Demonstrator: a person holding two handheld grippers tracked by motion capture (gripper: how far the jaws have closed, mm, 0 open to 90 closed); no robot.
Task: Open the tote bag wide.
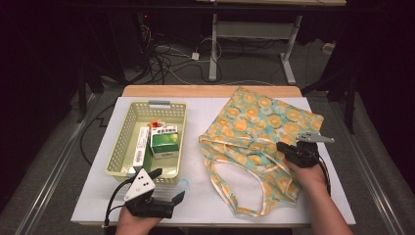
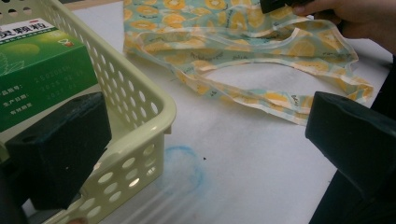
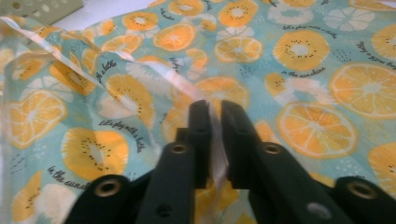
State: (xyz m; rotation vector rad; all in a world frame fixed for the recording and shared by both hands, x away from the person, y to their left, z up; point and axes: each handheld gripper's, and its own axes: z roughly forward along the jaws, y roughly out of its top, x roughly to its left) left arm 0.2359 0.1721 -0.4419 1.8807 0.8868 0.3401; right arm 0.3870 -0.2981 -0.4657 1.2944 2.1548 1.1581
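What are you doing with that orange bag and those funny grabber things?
A person holds a gripper in each hand at a white table. The right gripper is shut on the bag, pinching a fold of the fruit-print fabric near its opening. The left gripper is open and sits beside the near corner of the basket, touching nothing. The green box and other boxes lie in the basket, and the bag lies flat.

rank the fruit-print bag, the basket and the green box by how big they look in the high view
1. fruit-print bag, which covers the most area.
2. basket, somewhat smaller than the bag.
3. green box, clearly smallest, lying inside the basket.
All three lie on the same table, so camera nearness hardly affects the order.
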